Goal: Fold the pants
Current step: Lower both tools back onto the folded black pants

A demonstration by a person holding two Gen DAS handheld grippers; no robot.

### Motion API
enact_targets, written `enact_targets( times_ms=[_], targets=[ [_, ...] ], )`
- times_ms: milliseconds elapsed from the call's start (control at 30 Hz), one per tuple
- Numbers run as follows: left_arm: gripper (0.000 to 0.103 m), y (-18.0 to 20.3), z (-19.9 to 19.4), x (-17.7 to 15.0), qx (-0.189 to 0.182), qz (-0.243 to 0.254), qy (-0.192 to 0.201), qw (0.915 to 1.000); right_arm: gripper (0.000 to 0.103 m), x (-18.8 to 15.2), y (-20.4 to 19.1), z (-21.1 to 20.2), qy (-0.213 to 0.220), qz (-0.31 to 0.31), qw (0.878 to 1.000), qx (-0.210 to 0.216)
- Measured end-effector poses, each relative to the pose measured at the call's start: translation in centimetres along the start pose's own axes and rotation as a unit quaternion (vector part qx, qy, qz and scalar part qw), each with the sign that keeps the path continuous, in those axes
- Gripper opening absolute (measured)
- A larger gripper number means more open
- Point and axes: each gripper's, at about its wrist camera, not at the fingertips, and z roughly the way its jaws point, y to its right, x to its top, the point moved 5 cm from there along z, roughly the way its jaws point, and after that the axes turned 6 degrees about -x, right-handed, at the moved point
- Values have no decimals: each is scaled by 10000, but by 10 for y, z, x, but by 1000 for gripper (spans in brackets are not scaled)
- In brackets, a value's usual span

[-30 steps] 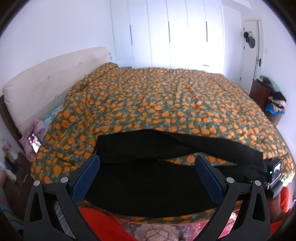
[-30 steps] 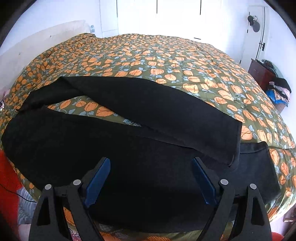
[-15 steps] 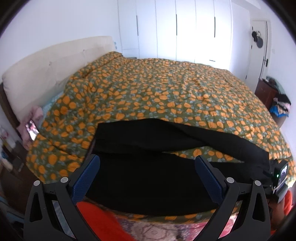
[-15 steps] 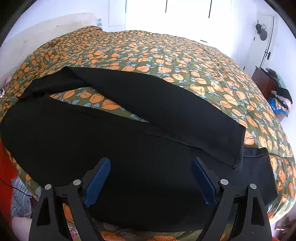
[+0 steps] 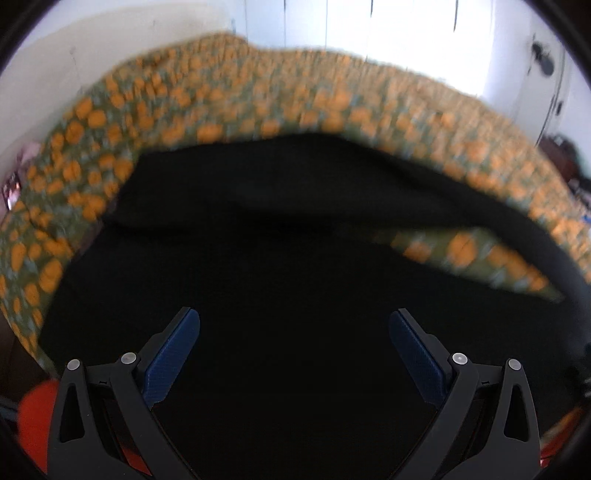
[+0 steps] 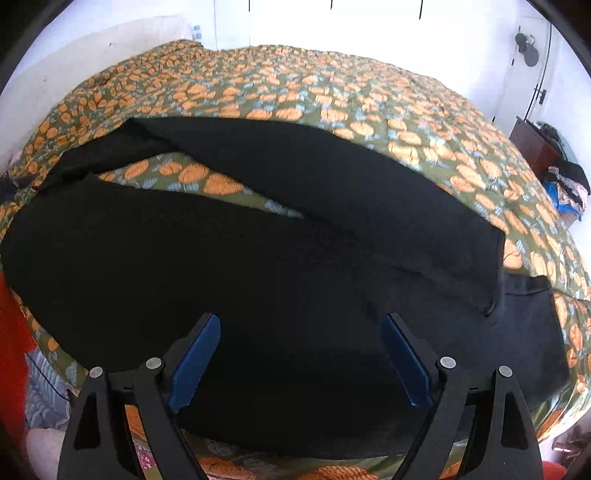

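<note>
Black pants (image 6: 295, 266) lie spread across the near side of a bed, their two legs splayed apart with a wedge of bedspread showing between them. In the blurred left wrist view the pants (image 5: 288, 258) fill most of the picture. My left gripper (image 5: 294, 325) hangs open close above the dark cloth, nothing between its blue pads. My right gripper (image 6: 300, 328) is open too, over the near leg by the bed's front edge, and holds nothing. The far leg's hem (image 6: 495, 266) lies to the right.
The green bedspread with orange fruit print (image 6: 332, 96) covers the whole bed. A cream headboard (image 5: 122, 48) stands at the left, white wardrobe doors (image 6: 332, 26) behind. A dark cabinet with piled clothes (image 6: 554, 166) sits at the right. Red cloth (image 5: 35, 410) shows at the lower left.
My left gripper has dropped sharply toward the pants, which now fill its view, and the picture is blurred. The right gripper has stayed nearly in place, still open.
</note>
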Motion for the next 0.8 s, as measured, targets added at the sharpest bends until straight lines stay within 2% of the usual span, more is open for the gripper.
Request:
enact_targets(
  times_ms=[100, 167, 233, 433, 633, 733, 800],
  targets=[
    [102, -2, 24, -21, 19, 87, -400, 9992, 94, -5, 3, 7, -117, 100, 9999, 3],
    [103, 0, 23, -25, 4, 240, -277, 9993, 99, -8, 5, 10, -154, 203, 9997, -12],
    [103, 1, 22, -26, -16, 251, -331, 9991, 103, -10, 8, 14, -212, 291, 9994, 4],
    [103, 1, 26, -30, -160, 122, -640, 9977, 103, -13, 8, 23, -305, 342, 9989, -17],
    [103, 2, 27, -32, -223, 179, -664, 9974, 103, -17, 14, 27, -370, 669, 9969, 177],
    [103, 1, 26, -32, -266, 187, -704, 9970, 103, -16, 16, 23, -467, 582, 9968, 285],
    [103, -1, 27, -32, -284, 230, -636, 9973, 103, -11, 24, 9, -262, 740, 9962, 384]
  ],
)
